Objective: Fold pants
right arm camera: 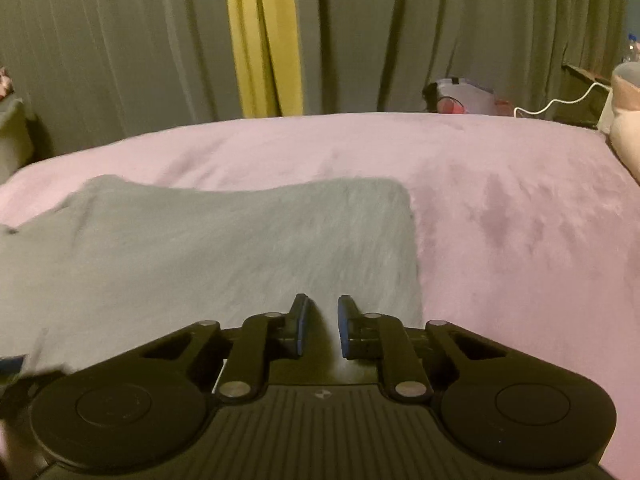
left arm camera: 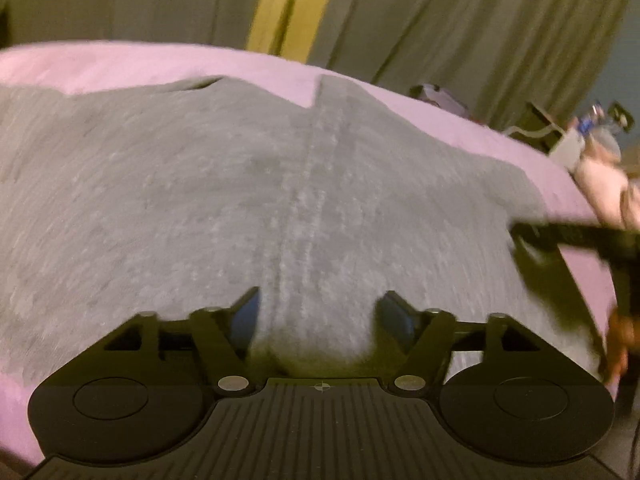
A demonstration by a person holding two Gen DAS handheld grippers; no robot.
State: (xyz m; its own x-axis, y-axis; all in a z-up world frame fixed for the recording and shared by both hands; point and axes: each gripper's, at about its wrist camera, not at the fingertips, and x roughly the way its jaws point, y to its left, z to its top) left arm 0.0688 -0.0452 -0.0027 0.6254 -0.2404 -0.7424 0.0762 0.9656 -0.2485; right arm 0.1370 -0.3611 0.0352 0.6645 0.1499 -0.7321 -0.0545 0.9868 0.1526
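Grey pants [left arm camera: 248,200] lie flat on a pink blanket [left arm camera: 120,64], with a lengthwise seam running away from me. My left gripper [left arm camera: 318,300] is open, its fingers either side of the seam at the near edge of the cloth. The right gripper shows at the right of this view [left arm camera: 560,240], blurred. In the right wrist view the pants [right arm camera: 220,248] end at a straight right edge. My right gripper [right arm camera: 323,312] has its fingers narrowly apart over the near edge of the cloth; a fold of cloth seems to run between them.
Grey-green curtains with a yellow strip [right arm camera: 264,40] hang behind the bed. A pale pillow [right arm camera: 624,120], a white cable [right arm camera: 560,104] and small clutter [right arm camera: 456,96] sit at the far right. The pink blanket [right arm camera: 520,220] stretches to the right of the pants.
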